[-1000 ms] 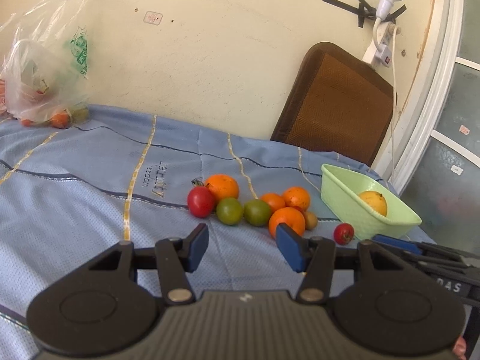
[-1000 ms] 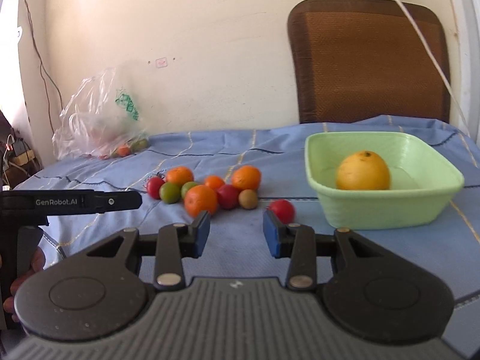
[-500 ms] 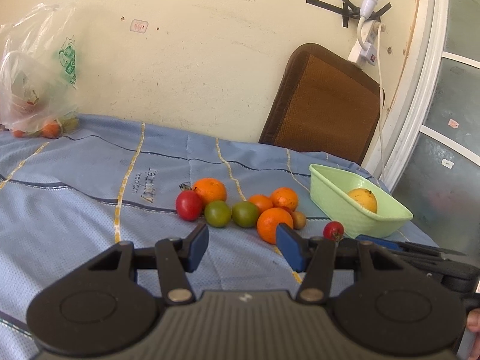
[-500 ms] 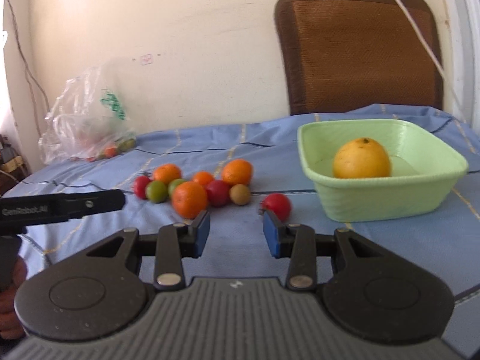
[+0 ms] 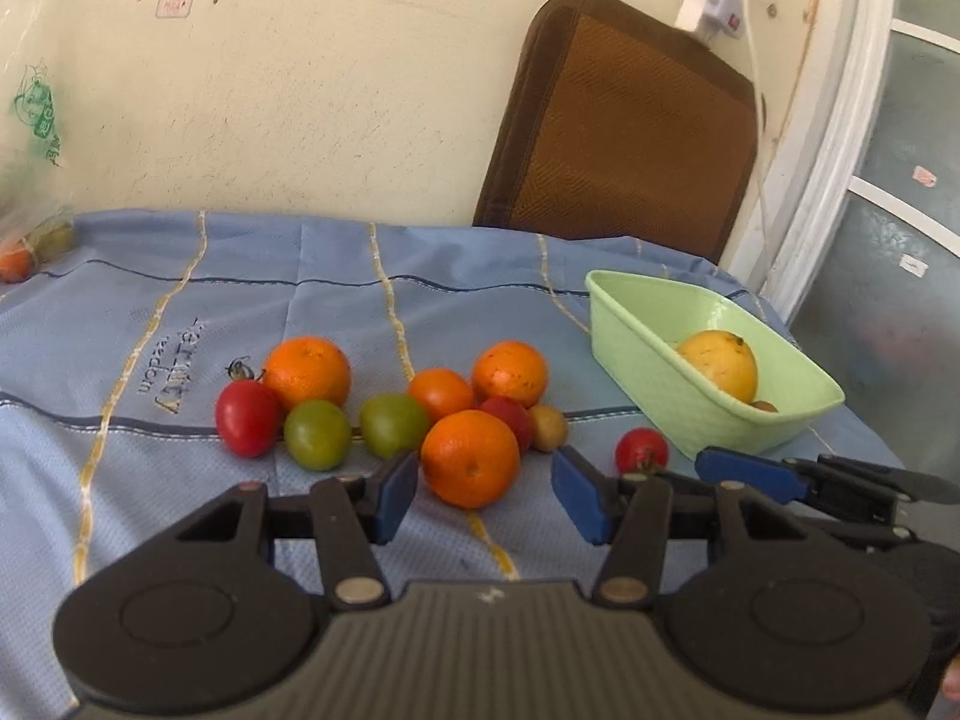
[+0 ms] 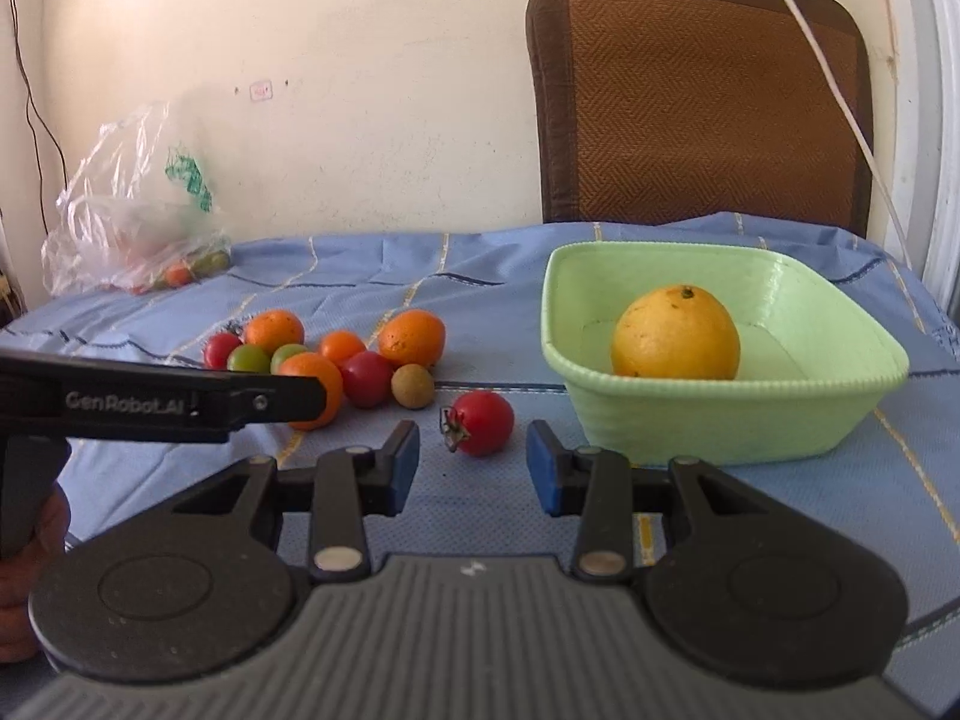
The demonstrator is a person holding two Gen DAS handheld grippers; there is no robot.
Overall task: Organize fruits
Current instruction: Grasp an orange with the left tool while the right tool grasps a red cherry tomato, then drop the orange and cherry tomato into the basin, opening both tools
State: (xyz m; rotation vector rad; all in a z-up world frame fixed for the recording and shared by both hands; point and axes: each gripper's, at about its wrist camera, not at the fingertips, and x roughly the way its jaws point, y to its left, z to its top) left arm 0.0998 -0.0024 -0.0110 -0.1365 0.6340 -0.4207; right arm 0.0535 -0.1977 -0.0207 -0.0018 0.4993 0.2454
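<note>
Several oranges, red and green tomatoes and a small brown fruit lie in a pile (image 5: 420, 402) on the blue cloth. My left gripper (image 5: 486, 498) is open, and the nearest orange (image 5: 470, 457) sits just beyond its fingertips. My right gripper (image 6: 473, 471) is open too, with a lone red tomato (image 6: 480, 423) just ahead of the gap between its jaws. To the right stands a light green basket (image 6: 720, 396) that holds a yellow orange (image 6: 675, 333). The basket (image 5: 660, 384) also shows in the left wrist view, with the right gripper's blue finger (image 5: 744, 474) in front of it.
A brown chair back (image 6: 696, 102) leans behind the table against the wall. A clear plastic bag (image 6: 132, 210) with more fruit lies at the far left. The left gripper's black body (image 6: 180, 399) crosses the right wrist view at the left. The cloth's right edge drops off beyond the basket.
My left gripper has moved in toward the fruit pile, so the near orange now sits right before its fingertips. The right gripper has turned slightly, bringing the red tomato in line with its gap.
</note>
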